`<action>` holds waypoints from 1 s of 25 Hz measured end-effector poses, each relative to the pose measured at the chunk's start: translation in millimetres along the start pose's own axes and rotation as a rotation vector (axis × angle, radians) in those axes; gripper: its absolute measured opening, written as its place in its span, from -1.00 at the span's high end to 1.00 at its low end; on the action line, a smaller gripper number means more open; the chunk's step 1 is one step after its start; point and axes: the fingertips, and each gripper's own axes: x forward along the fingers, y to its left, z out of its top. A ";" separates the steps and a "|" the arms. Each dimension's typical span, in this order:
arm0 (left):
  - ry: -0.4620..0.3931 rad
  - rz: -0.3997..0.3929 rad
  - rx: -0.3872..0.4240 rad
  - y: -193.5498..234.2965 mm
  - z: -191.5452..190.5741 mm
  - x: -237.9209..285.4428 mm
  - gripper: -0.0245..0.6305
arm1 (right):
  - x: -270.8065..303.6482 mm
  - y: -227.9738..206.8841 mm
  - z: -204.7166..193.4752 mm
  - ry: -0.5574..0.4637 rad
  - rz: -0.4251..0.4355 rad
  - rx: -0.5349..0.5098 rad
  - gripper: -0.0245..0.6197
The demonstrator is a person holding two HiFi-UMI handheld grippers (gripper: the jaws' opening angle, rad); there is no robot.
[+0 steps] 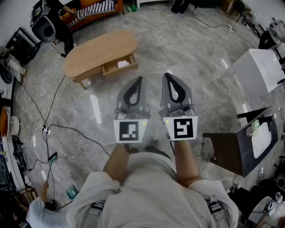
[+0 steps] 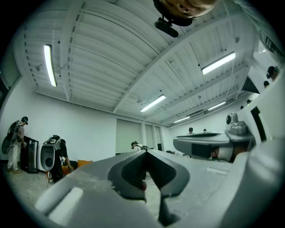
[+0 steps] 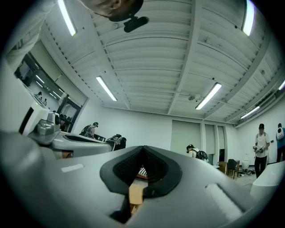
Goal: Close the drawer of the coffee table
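The grey marbled stone floor (image 1: 187, 49) fills most of the head view, with thin black cables (image 1: 67, 131) trailing across its left part. On it, up and to the left, stands the oval coffee table with a light wooden top (image 1: 100, 51). At the right edge is a white box-shaped cabinet (image 1: 258, 69), and below it a dark brown table (image 1: 229, 151) with pale items lying on it. An orange sofa with a striped cushion (image 1: 95, 8) runs along the top edge, beyond the coffee table.

The person in a white shirt (image 1: 147, 191) holds both tools out in front of the body, side by side and close to each other, their tips pointing toward the coffee table but well apart from it.

The left grey two-jaw gripper (image 1: 138, 81) has its jaws pressed together, and nothing is caught in them; its own view shows the dark pads meeting at the tip (image 2: 144, 152). The right grey two-jaw gripper (image 1: 169, 76) is likewise fully closed and empty (image 3: 142, 148) (a bit of light wood shows only through the gap below its tips, far behind).

The shallow light wooden drawer (image 1: 119, 67) sits in the side of the coffee table facing the person and stands pulled out. A small white object (image 1: 123, 63) lies inside it; what it is cannot be made out.
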 end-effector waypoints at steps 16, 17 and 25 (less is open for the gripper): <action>-0.026 0.021 0.017 -46.2 -5.8 44.2 0.86 | -8.2 -66.6 -22.3 -0.024 -0.018 0.031 0.90; -0.027 0.023 0.012 -43.5 -6.6 49.1 0.86 | -3.0 -67.6 -26.1 -0.017 -0.016 0.037 0.90; -0.033 0.078 -0.018 5.1 -36.2 111.2 0.86 | 74.9 -84.0 -59.8 0.013 0.034 0.063 0.90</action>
